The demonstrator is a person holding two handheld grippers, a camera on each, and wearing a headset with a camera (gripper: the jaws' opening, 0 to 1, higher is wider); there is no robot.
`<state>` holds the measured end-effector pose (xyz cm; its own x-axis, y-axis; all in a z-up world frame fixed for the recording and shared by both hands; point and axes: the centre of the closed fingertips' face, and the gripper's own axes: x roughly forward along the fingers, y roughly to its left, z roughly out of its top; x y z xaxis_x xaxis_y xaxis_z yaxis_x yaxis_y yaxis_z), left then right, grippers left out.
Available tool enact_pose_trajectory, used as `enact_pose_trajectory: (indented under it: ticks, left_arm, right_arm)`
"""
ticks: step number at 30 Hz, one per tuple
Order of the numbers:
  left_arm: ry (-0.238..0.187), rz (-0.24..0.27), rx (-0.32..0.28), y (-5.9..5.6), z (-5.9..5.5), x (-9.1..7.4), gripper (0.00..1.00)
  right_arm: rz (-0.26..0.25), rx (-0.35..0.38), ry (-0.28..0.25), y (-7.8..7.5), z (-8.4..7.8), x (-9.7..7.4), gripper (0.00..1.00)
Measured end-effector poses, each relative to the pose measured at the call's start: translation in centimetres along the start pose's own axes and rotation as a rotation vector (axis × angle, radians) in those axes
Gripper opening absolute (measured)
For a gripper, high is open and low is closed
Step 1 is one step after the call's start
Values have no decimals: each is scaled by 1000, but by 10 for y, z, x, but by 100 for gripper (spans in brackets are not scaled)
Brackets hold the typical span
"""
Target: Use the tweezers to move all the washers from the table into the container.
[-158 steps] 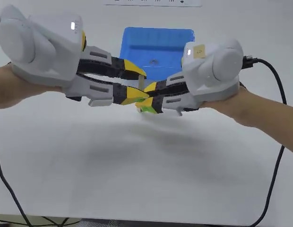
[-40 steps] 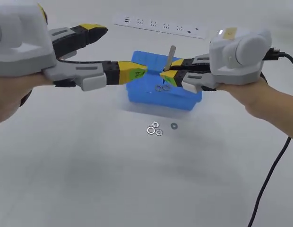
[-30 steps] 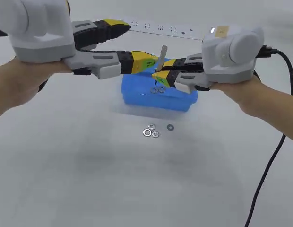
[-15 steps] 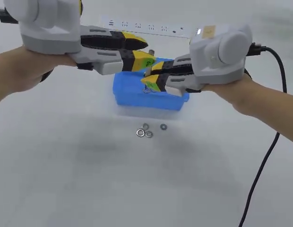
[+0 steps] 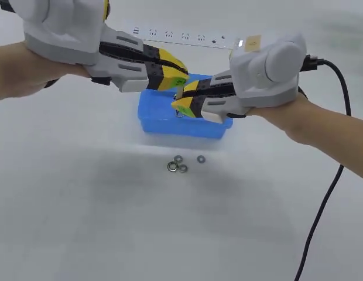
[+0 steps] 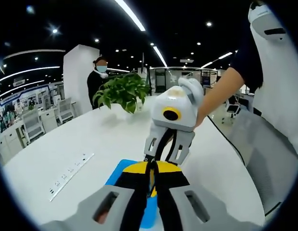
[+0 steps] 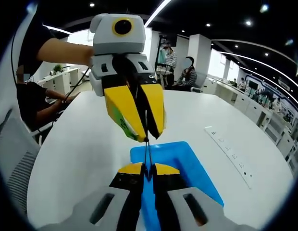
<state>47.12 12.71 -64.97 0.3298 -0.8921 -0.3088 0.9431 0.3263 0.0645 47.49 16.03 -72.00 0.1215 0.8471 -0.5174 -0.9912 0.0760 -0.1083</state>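
So the thin metal tweezers [image 7: 147, 156] were gripped low down by the right gripper [image 5: 177, 101], its jaws closed onto them. Their top end was caught in the left gripper [image 5: 180, 70] too, jaws pressed together on it as far as could be made out. Both grippers were held tip to tip right over the blue rectangular plastic container [image 5: 164, 124], which was sat on the white bench [image 5: 82, 205]. The small round metal washers [image 5: 178, 165] were seen lying on the bench just in front of the container. Three were bunched up close together and a fourth was set a bit off to the right in the head view. A white power strip [image 5: 181, 36] was laid out behind the container, well apart.
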Motion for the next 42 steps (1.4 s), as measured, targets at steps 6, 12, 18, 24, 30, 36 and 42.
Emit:
enact_pose_trajectory:
  ticks: [6,12,18,24,30,36,42]
  left_arm:
    - [35,-2,91,-5,1,0,6]
    - [33,8,105,-6,5,-2,5]
    - [48,26,115,-9,10,-6,4]
    - [69,45,118,-11,9,-5,5]
    - [75,80,126,-1,10,-7,5]
    - [73,109,137,8,18,-18,5]
    - [68,116,142,3,22,-20,5]
  right_arm:
    - [-10,-7,6,-1,1,0,8]
    - [-18,1,-3,-1,3,-3,10]
    - [-16,21,-14,-1,6,-7,12]
    - [-8,11,-7,3,5,-8,13]
    - [-21,-5,-3,2,6,-12,18]
    - [-37,4,6,3,0,-21,23]
    - [-80,41,-17,8,-5,-39,26]
